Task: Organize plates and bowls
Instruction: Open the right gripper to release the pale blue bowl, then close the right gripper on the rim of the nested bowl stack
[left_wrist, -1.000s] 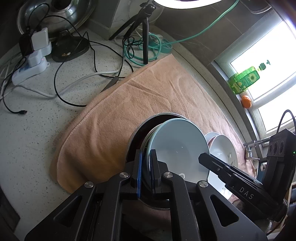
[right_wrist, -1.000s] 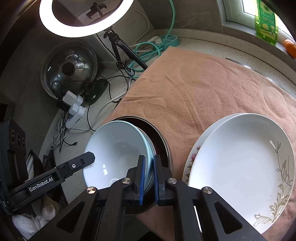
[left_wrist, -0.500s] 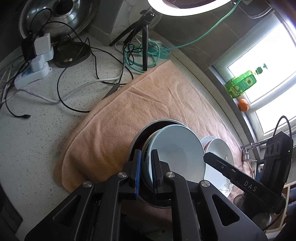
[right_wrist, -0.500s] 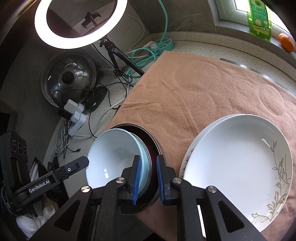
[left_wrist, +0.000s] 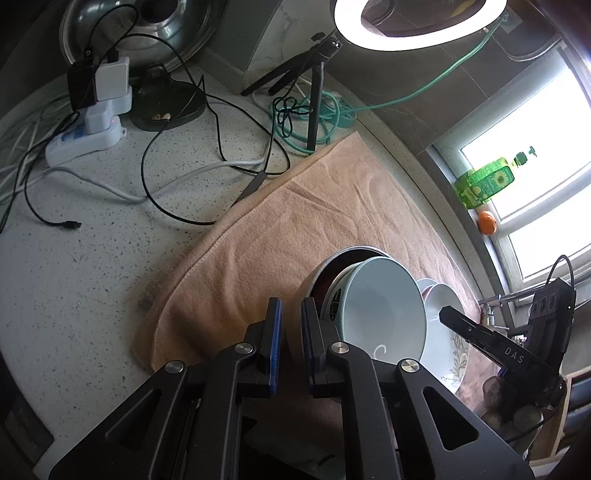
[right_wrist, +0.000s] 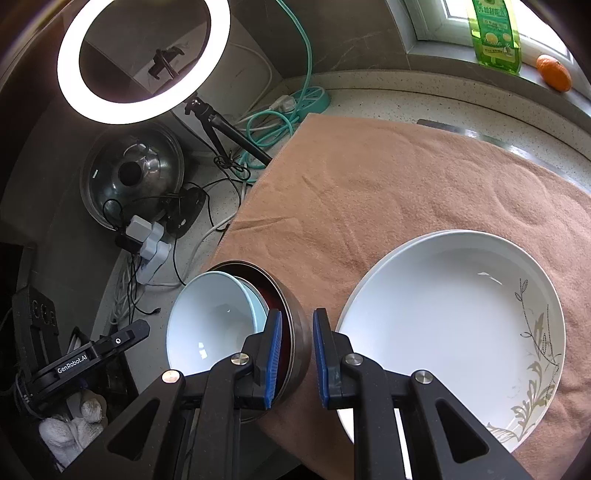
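On the far left of the speckled counter (left_wrist: 85, 273) sits a white power strip (left_wrist: 88, 138) at ten o'clock in the left wrist view, cables trailing off it, with a steel pot lid (left_wrist: 147, 26) leaning behind at eleven. Moving right, the ring light (left_wrist: 417, 26) glows at twelve on its tripod, and the tan towel (left_wrist: 295, 229) spreads through the centre. The left gripper (left_wrist: 291, 332) sits at six, its blue-padded jaws a narrow gap apart and empty, just beside the steel bowl (left_wrist: 325, 269). Inside that steel bowl, the pale blue bowl (left_wrist: 384, 306) rests tilted at four o'clock. Over to the right wrist view: pale blue bowl (right_wrist: 210, 325) at eight, nested in the steel bowl (right_wrist: 295, 332), which stands on the towel's (right_wrist: 406, 184) near left corner. The right gripper (right_wrist: 297, 356) at six is parted moderately wide, jaws straddling the steel bowl's rim without clamping it. At four, the white plates (right_wrist: 443, 317) lie stacked on the towel, the top one with a leaf pattern. Green bottle (right_wrist: 495, 33) and orange (right_wrist: 554, 72) sit on the sill at one.
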